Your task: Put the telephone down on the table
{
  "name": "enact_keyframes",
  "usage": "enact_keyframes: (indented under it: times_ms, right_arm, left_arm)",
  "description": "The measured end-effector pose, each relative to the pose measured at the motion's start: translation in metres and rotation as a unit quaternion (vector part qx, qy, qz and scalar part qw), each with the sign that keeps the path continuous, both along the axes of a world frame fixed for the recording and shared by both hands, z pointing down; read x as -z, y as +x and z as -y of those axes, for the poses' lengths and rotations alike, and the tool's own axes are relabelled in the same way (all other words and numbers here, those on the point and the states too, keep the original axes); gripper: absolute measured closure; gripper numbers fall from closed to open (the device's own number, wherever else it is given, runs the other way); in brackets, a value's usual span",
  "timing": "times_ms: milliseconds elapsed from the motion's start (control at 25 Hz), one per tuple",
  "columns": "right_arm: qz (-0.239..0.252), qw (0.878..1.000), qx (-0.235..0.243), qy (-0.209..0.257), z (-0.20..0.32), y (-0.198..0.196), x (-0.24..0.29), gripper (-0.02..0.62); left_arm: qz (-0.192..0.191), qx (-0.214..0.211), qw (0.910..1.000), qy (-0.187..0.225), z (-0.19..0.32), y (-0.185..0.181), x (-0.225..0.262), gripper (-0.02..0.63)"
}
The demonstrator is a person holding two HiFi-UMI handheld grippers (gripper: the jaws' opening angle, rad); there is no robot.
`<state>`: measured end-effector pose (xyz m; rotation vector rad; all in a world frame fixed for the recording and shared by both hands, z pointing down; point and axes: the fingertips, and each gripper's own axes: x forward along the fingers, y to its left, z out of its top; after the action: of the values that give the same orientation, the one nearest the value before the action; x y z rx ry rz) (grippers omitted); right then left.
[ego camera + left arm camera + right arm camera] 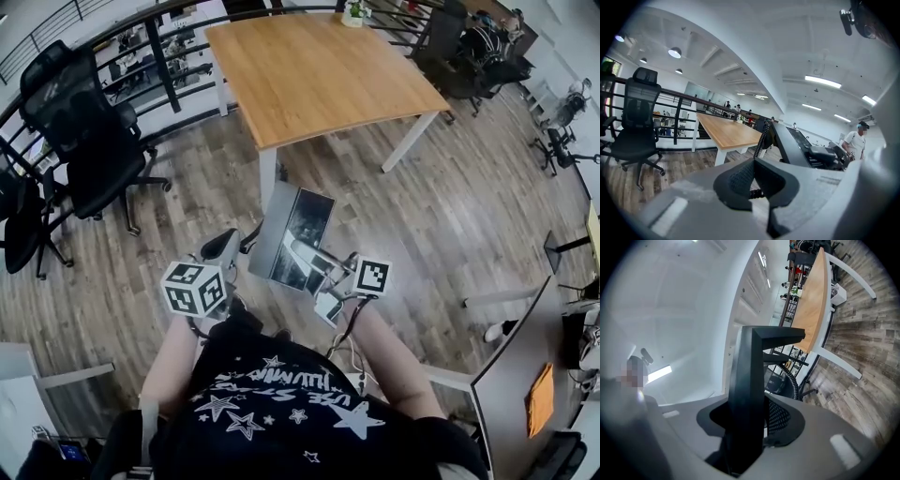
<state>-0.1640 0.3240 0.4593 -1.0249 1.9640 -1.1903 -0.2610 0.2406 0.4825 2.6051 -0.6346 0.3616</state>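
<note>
The telephone [295, 234], a grey and black desk set, hangs in the air in front of me between both grippers, above the wooden floor. My right gripper [307, 255] is shut on its lower edge. In the right gripper view the black slab of the telephone [747, 366] stands clamped between the pads. My left gripper [234, 247] reaches to its left side, and its pads close round the coiled cord [757, 191]. The telephone [799, 145] shows at the right of that view. The wooden table [319, 70] stands ahead of me, with only a small plant [354, 11] on its far edge.
Black office chairs [89, 141] stand on the left along a dark railing [169, 56]. More chairs [469, 56] sit behind the table. A dark desk [520, 375] with an orange sheet is at the right. A person [855, 140] stands far off in the left gripper view.
</note>
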Motion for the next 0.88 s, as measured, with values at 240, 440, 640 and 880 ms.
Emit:
enact_keyframes:
  times_ms: [240, 440, 640, 880]
  right_arm:
    - [-0.005, 1.0, 0.001, 0.002, -0.012, 0.003, 0.002, 0.431]
    - [-0.006, 1.0, -0.005, -0.011, 0.001, 0.012, -0.006, 0.43]
    - [0.002, 0.999, -0.026, -0.029, 0.027, 0.03, -0.016, 0.43]
    - [-0.015, 0.998, -0.044, -0.037, 0.086, 0.078, -0.028, 0.43]
  left_arm:
    - [-0.002, 0.001, 1.0, 0.004, -0.012, 0.002, 0.003, 0.604]
    - [-0.003, -0.003, 1.0, 0.004, 0.003, 0.011, 0.001, 0.604]
    - [-0.002, -0.015, 0.9999, -0.005, 0.037, 0.03, -0.011, 0.604]
    - [-0.005, -0.031, 0.9994, -0.011, 0.105, 0.076, -0.028, 0.604]
